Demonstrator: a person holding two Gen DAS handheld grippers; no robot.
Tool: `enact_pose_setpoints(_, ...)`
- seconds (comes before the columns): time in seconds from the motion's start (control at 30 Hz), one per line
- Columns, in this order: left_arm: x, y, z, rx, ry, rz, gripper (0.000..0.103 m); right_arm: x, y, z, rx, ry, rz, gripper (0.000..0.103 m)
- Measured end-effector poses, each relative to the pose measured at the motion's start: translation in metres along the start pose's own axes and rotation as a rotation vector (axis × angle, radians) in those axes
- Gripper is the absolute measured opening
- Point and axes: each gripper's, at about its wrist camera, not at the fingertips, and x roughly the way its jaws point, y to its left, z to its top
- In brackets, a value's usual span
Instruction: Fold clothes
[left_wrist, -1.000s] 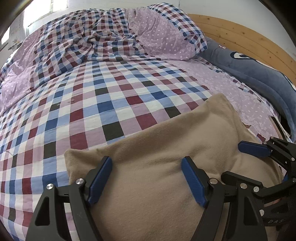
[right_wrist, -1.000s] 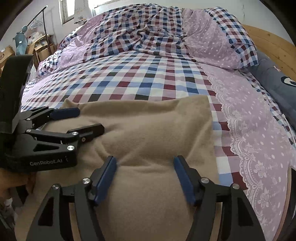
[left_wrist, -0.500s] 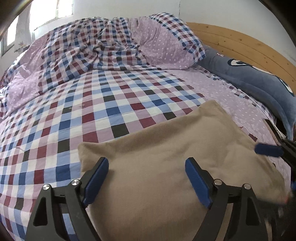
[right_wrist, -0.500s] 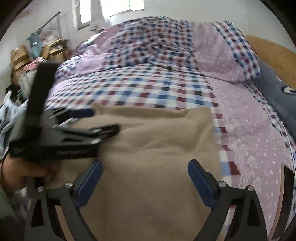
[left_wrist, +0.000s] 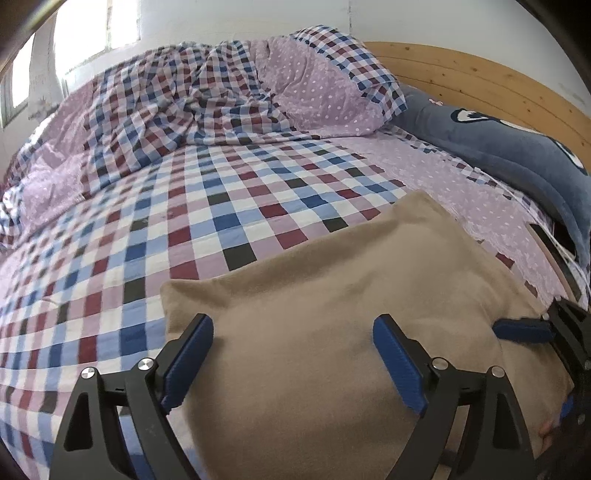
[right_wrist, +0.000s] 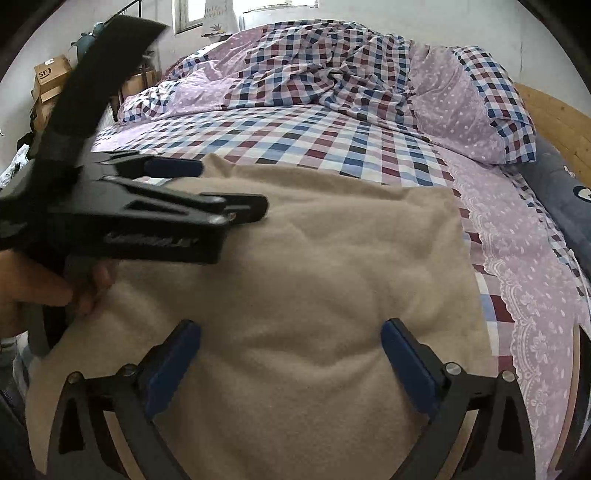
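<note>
A tan fleece garment (left_wrist: 351, 295) is seen lying flat on the near part of a bed (left_wrist: 229, 206), spread over the checked bedsheet. Its far edge runs across the checks, and its right side lies beside the lilac dotted border of the sheet (right_wrist: 524, 266). Soft wrinkles are seen across the middle of the cloth in the right wrist view.

The left tool (left_wrist: 291, 354) is held over the near left part of the garment with its blue-padded fingers (left_wrist: 188, 354) spread wide; nothing is gripped between them. The right tool (right_wrist: 290, 365) is likewise held wide over the near right part of the cloth, with only fabric seen in the gap below. Whether either set of pads touches the cloth cannot be told.

In the right wrist view the left tool is seen from the side, blurred, with a hand (right_wrist: 40, 288) wrapped round its handle just above the garment's left edge.

A crumpled checked duvet (left_wrist: 177, 110) and a pillow (left_wrist: 332, 81) are piled at the far end, and a dark blue plush cushion (left_wrist: 498, 147) is laid along the wooden headboard (left_wrist: 480, 77).
</note>
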Motion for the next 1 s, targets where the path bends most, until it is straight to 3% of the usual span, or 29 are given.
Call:
enact_pose_setpoints(0.23, -0.028, -0.02, -0.015, 0.062, -0.002, -0.015, 0.091, -0.017, 0.003, -0.006, -0.03, 0.022, -0.026, 0.102)
enact_pose_setpoints(0.53, -0.035, -0.036, -0.028, 0.113, -0.008, 0.067, 0.091, -0.064, 0.034, -0.056, -0.046, 0.05, 0.005, 0.102)
enact_pose_setpoints(0.83, -0.061, -0.056, -0.062, 0.138, 0.051, 0.046, 0.091, -0.096, 0.045, -0.086, 0.003, 0.045, -0.029, 0.102)
enact_pose_setpoints(1.0, -0.085, -0.065, -0.09, 0.124, 0.08, 0.026, 0.091, -0.102, 0.05, -0.104, 0.009, 0.112, -0.019, 0.102)
